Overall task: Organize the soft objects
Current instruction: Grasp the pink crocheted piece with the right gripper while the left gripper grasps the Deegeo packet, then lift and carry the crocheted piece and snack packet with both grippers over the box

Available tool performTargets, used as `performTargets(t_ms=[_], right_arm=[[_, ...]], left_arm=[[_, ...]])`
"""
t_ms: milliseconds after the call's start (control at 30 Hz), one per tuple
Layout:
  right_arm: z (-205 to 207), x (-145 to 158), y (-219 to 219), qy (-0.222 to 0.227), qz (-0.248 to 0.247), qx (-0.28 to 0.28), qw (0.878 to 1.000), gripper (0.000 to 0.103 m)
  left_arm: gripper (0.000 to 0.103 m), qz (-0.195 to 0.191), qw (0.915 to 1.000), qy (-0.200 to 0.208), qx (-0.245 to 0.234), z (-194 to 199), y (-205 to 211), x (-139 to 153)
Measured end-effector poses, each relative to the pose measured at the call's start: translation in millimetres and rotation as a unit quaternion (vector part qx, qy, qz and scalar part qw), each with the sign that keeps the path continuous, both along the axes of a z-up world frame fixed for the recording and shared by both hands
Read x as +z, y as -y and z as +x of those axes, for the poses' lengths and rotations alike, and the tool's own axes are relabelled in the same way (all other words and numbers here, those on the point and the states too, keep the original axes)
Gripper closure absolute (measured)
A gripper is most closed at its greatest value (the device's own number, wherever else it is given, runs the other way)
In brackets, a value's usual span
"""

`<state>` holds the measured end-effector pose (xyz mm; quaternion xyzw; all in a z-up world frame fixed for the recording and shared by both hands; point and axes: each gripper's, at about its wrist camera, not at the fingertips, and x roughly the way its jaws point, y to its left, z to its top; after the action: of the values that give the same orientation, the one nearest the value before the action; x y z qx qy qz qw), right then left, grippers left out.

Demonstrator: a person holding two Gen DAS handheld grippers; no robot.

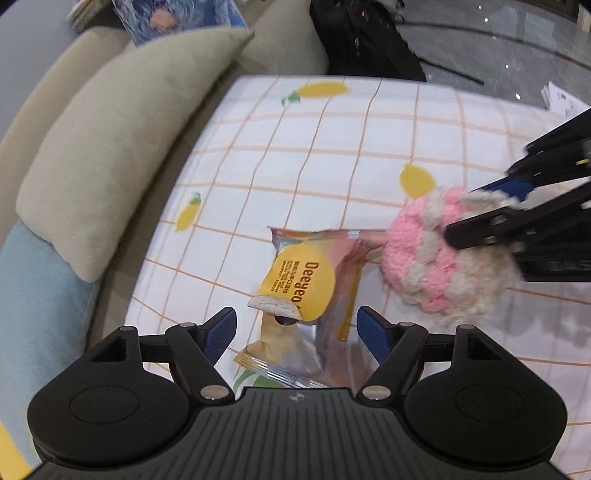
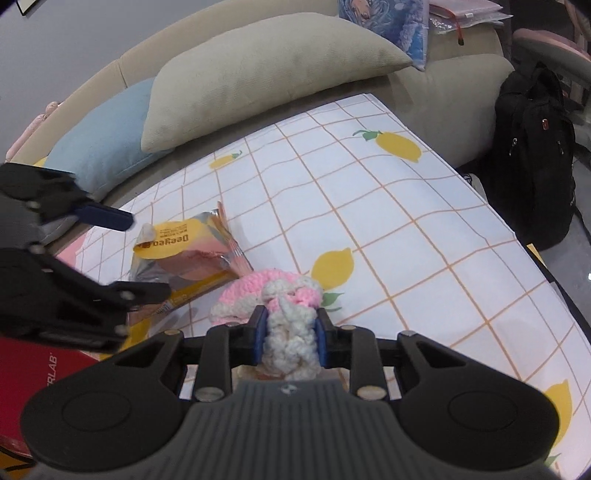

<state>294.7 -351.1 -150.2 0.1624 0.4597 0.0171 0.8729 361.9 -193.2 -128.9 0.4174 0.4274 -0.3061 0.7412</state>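
A pink and cream knitted soft toy (image 1: pixel 443 258) lies on a white lemon-print cloth (image 1: pixel 332 147). My right gripper (image 2: pixel 290 332) is shut on the knitted toy (image 2: pixel 291 317); it also shows at the right of the left wrist view (image 1: pixel 480 218). A yellow and pink snack packet (image 1: pixel 310 280) marked "Deeyeo" lies beside the toy. My left gripper (image 1: pixel 297 332) is open, its blue pads on either side of the packet's near end, not touching. In the right wrist view the left gripper (image 2: pixel 144 258) is open around the packet (image 2: pixel 188 254).
A beige cushion (image 2: pixel 258 70) and a light blue cushion (image 2: pixel 99 136) lean on the sofa behind the cloth. A printed blue pillow (image 2: pixel 391 22) sits further back. A black backpack (image 2: pixel 532 155) stands beyond the cloth's far edge. A red box (image 2: pixel 33 365) lies at the left.
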Motion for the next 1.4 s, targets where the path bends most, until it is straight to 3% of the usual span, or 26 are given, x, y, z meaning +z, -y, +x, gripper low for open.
performTargets(t_ms=[167, 500, 600, 833, 1067, 1267, 1400], right_arm=[[0, 0, 0, -0.002, 0.003, 0.003, 1.000, 0.077], [2, -3, 0, -0.003, 0.002, 0.005, 1.000, 0.077], [1, -4, -1, -0.002, 0.001, 0.007, 1.000, 0.077], [-11, 6, -2, 0.013, -0.009, 0.009, 1.000, 0.078], [-24, 26, -12, 0.017, -0.030, 0.001, 0.999, 0.078], [-53, 59, -20, 0.040, -0.043, 0.000, 0.998, 0.078], [-74, 78, -30, 0.053, -0.040, 0.006, 0.998, 0.078]], left_arm=[[0.018, 0.010, 0.9997, -0.019, 0.012, 11, -1, -16], [0.054, 0.027, 0.9970, -0.043, 0.059, 12, 16, -20], [0.058, 0.018, 0.9956, -0.047, 0.079, 6, 18, -17], [0.059, -0.030, 0.9916, -0.044, 0.118, -19, 14, 6], [0.059, -0.090, 0.9873, -0.023, 0.129, -59, 4, 55], [0.059, -0.155, 0.9769, 0.014, 0.146, -107, -24, 102], [0.059, -0.198, 0.9682, 0.017, 0.152, -145, -44, 128]])
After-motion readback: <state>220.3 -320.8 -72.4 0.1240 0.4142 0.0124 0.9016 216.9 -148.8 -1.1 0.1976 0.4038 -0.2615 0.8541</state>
